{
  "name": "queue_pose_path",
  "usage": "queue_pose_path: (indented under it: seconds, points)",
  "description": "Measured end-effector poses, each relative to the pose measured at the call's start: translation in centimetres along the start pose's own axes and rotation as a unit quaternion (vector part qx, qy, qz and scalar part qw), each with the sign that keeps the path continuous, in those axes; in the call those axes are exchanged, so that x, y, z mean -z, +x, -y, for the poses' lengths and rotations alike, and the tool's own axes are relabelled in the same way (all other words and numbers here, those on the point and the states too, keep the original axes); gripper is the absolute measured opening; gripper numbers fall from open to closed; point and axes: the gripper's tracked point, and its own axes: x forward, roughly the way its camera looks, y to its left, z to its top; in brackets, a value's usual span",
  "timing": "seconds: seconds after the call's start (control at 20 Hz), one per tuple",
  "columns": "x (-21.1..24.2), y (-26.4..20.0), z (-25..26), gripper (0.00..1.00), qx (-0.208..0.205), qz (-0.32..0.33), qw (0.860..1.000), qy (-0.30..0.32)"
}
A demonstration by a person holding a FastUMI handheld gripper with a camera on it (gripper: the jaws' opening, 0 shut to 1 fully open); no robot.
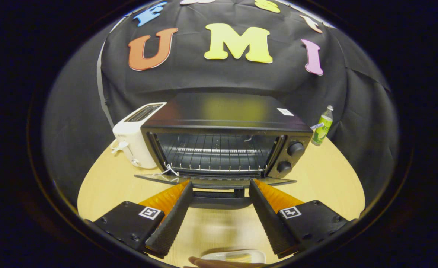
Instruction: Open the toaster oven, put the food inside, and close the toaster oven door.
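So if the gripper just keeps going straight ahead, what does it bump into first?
Probably the toaster oven's open door: the open gripper has its fingertips right at the door's front edge and handle. Beyond that lies the wire rack inside the toaster oven. Depth is hard to judge.

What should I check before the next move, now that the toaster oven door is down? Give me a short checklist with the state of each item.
1. Toaster oven door fully lowered: ok, it lies flat in front of the toaster oven.
2. Wire rack free to take food: ok, nothing sits on it.
3. Gripper free to pick up: ok, the fingers are spread and hold nothing, with the door handle between their tips.
4. Food ready: cannot tell, a pale dish shows behind the fingers, contents unclear.
5. Neighbours clear of the door: ok, the white toaster and green bottle stand beside the oven.
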Motion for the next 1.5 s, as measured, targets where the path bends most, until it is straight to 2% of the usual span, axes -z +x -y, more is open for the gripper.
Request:
queue_pose_path:
  seconds: [0.25, 0.45, 0.5, 0.75, 0.85, 1.05, 1.15, 1.25, 1.35, 1.5]
  points:
    - [2.9, 0.7, 0.0, 1.00, -0.007, -0.060, 0.998, 0.012]
    - [6.4, 2.6, -0.2, 1.00, -0.024, -0.122, 0.991, 0.054]
    - [6.0, 2.7, 0.0, 1.00, -0.022, -0.124, 0.991, 0.054]
    - [6.4, 3.1, 0.3, 0.99, -0.003, -0.088, 0.996, 0.003]
    - [6.6, 3.0, 0.1, 0.98, -0.002, -0.070, 0.997, 0.013]
    - [8.2, 1.0, 0.5, 0.99, -0.013, -0.079, 0.995, 0.063]
    - [8.6, -0.7, 0.6, 0.98, -0.034, -0.070, 0.994, 0.073]
    - [9.3, -2.5, 1.3, 0.98, -0.041, -0.053, 0.996, 0.058]
    - [10.9, -4.0, 2.6, 0.98, -0.025, -0.043, 0.998, 0.039]
    - [13.3, -5.6, 3.5, 0.98, -0.024, -0.014, 0.999, 0.041]
